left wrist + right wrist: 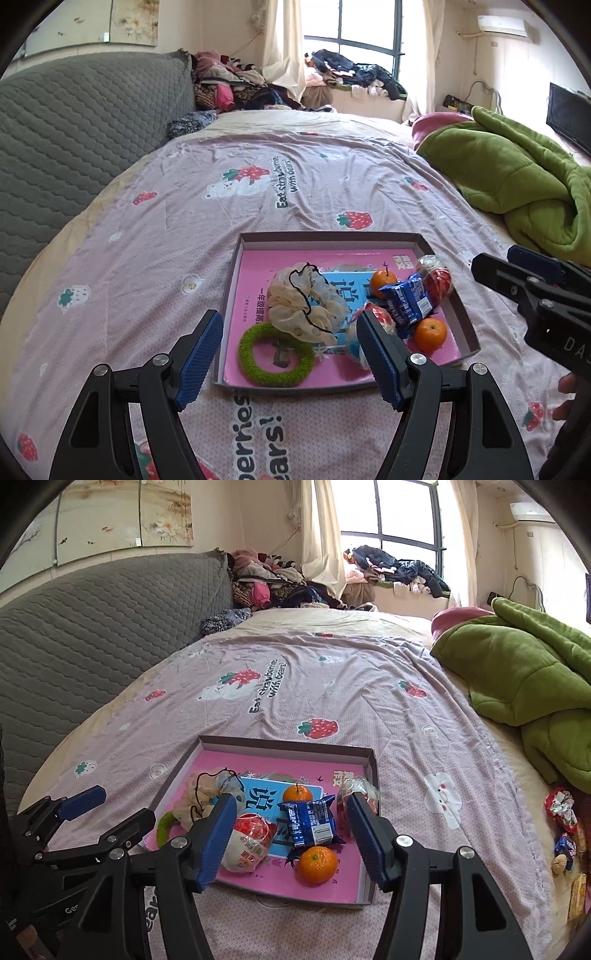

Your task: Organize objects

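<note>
A shallow box tray [466, 314] [372, 771] with a pink book inside lies on the bed. It holds a cream scrunchie [301, 302], a green fuzzy ring [275, 356], a blue snack packet [408, 300] [312, 821], two oranges [429, 334] [317, 864], and red-and-white wrapped snacks [249, 840]. My left gripper [290, 360] is open over the tray's near left part, above the green ring. My right gripper [291, 836] is open over the tray's near right part, around the blue packet and the near orange.
The bed has a pink strawberry-print sheet [258, 192]. A green blanket [517, 177] is bunched at the right. A grey quilted headboard [74, 129] is at the left. Several loose snack packets [565, 830] lie at the bed's right edge.
</note>
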Demonstrator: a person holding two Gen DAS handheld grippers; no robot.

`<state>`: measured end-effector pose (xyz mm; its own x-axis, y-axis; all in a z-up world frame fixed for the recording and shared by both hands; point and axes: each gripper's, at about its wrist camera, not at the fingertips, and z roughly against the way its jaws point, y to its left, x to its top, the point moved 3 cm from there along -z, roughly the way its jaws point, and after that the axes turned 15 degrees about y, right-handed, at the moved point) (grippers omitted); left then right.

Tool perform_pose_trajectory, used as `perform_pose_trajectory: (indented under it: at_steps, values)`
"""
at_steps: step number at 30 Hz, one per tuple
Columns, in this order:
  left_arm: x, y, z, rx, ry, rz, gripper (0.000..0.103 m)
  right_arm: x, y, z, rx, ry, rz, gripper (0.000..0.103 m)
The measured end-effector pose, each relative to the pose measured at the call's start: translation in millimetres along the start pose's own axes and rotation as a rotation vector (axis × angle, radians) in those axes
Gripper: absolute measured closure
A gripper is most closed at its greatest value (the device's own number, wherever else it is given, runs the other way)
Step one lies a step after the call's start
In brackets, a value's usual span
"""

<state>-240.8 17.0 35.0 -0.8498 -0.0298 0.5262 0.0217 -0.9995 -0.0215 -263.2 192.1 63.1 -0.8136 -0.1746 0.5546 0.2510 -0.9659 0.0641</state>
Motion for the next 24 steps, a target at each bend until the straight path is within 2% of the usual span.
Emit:
perform_pose_trajectory:
  at_steps: [13,24]
  values:
    - [-13,-5,33,-0.025,-0.037,-0.014,0.027,-23,5,42,-0.021,-0.068,0.003,0.041]
    - [-24,-17,56,-0.048,-0.061,-0.034,0.027,-51,-1,52,-0.023,-0.062,-0.036,0.041]
